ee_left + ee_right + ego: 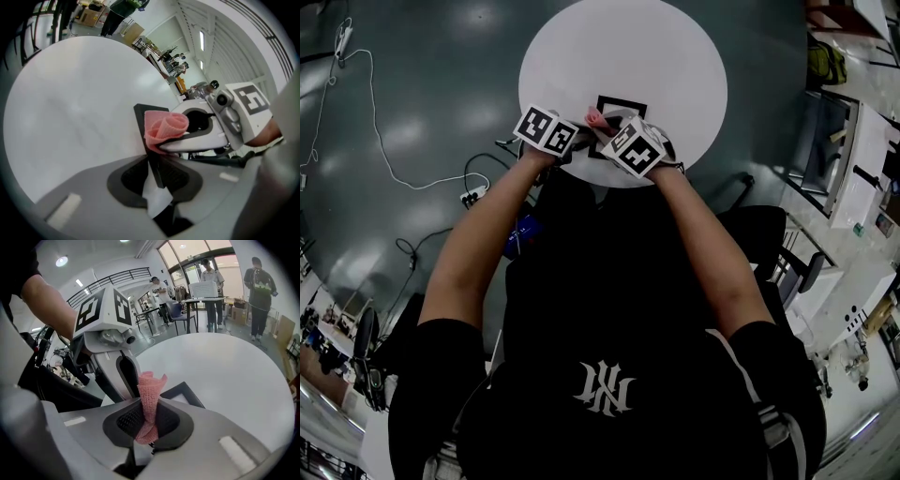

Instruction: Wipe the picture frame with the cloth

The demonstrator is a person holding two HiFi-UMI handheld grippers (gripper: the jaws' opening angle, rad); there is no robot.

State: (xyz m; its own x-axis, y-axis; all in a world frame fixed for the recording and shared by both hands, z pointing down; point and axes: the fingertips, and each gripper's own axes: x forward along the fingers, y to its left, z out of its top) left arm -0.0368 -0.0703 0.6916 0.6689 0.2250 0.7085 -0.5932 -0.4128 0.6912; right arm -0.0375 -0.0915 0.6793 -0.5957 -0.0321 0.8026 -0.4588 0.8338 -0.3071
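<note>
A small black picture frame (623, 101) stands tilted on its edge near the front rim of the round white table (675, 56). My left gripper (157, 176) is shut on the frame's (140, 112) lower edge, with its white backing showing between the jaws. A rolled pink cloth (149, 404) sticks up from my right gripper (149, 427), which is shut on it. In the left gripper view the cloth (164, 129) rests against the frame's right side. In the head view both grippers, left (579, 141) and right (605, 127), meet at the frame, with the cloth (595, 117) between them.
The table top (70, 93) stretches away beyond the frame. On the dark floor at left lie cables and a power strip (473, 195). Desks and a chair (787, 253) stand at right. People stand by a table in the background (258, 287).
</note>
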